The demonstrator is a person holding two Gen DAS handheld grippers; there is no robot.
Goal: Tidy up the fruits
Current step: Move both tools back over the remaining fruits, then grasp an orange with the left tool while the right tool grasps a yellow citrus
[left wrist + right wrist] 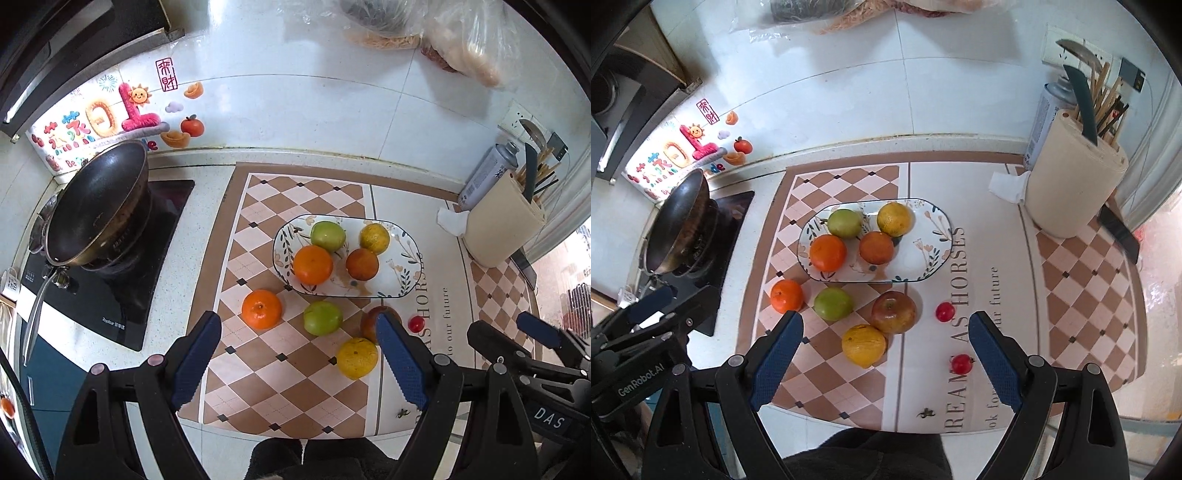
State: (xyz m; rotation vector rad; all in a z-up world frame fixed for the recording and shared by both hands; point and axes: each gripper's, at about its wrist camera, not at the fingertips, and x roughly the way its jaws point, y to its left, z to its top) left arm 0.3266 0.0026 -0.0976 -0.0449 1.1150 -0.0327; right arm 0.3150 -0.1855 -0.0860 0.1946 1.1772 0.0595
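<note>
A floral oval plate (402, 280) (931, 236) on the checkered mat holds a green apple (327, 236), two oranges (313, 264) (362, 264) and a yellow citrus (374, 238). In front of it on the mat lie an orange (261, 309) (786, 296), a green apple (322, 317) (833, 303), a red-brown apple (894, 312), a yellow citrus (357, 358) (864, 345) and two cherry tomatoes (945, 311) (962, 363). My left gripper (299, 362) is open and empty above the near fruits. My right gripper (886, 365) is open and empty, the yellow citrus between its fingers' lines.
A black wok (96, 206) sits on an induction hob (110, 295) at left. A beige utensil holder (1075, 184) with knife and chopsticks, a spray can (1043, 118) and a crumpled tissue (1006, 186) stand at right. Plastic bags (461, 40) hang on the tiled wall.
</note>
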